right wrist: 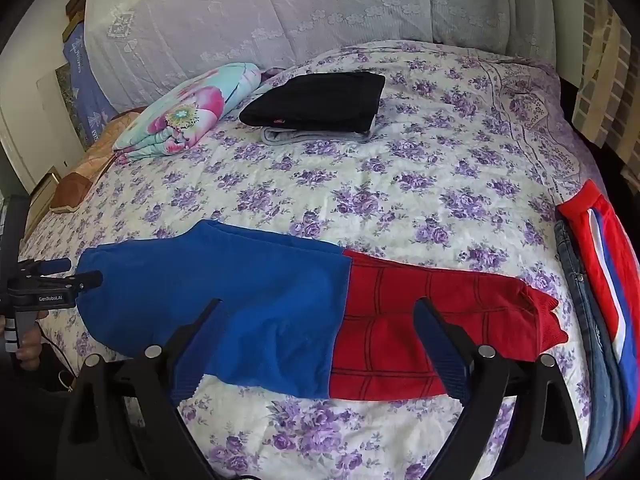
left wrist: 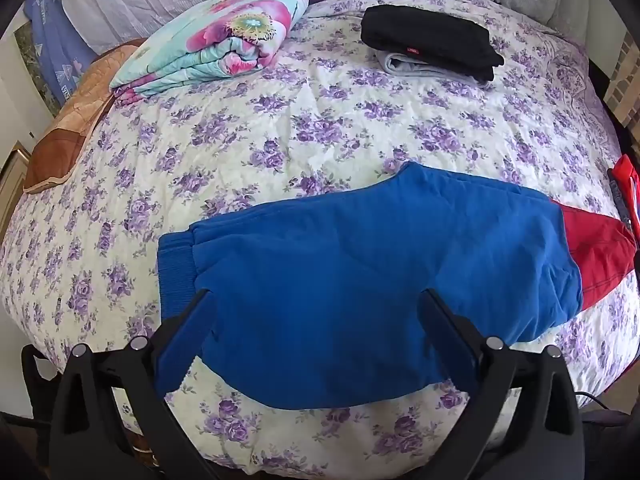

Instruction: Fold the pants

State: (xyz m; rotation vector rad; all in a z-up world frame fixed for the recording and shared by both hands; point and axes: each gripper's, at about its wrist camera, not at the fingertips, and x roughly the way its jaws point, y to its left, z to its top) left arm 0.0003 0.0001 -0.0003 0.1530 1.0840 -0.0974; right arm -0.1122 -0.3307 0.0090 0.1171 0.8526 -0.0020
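Two tongs, left gripper [left wrist: 316,300] and right gripper [right wrist: 318,310], gape wide apart, holding nothing. Blue-and-red pants [right wrist: 256,300] lie flat near the bed [right wrist: 400,184] edge. Lots of bare bedspread sits behind them.

Blue-and-red pants [right wrist: 304,312] flat on a floral bedspread [right wrist: 400,184], right gripper [right wrist: 320,344] above them with jaws wide, nothing between.

Pants lie crosswise near the front edge: blue part left, red part with dark grid lines right, ribbed red cuff at far right. Left gripper [right wrist: 76,272] at the left frame edge, by the blue end; contact unclear; a hand [right wrist: 28,348] on its grip. Black folded garment [right wrist: 320,100] stacked on a grey one [right wrist: 288,136] toward the head of the bed, rolled floral blanket [right wrist: 184,116] left of them. Red-white-blue clothing [right wrist: 604,264] and jeans [right wrist: 580,304] piled at the right edge.
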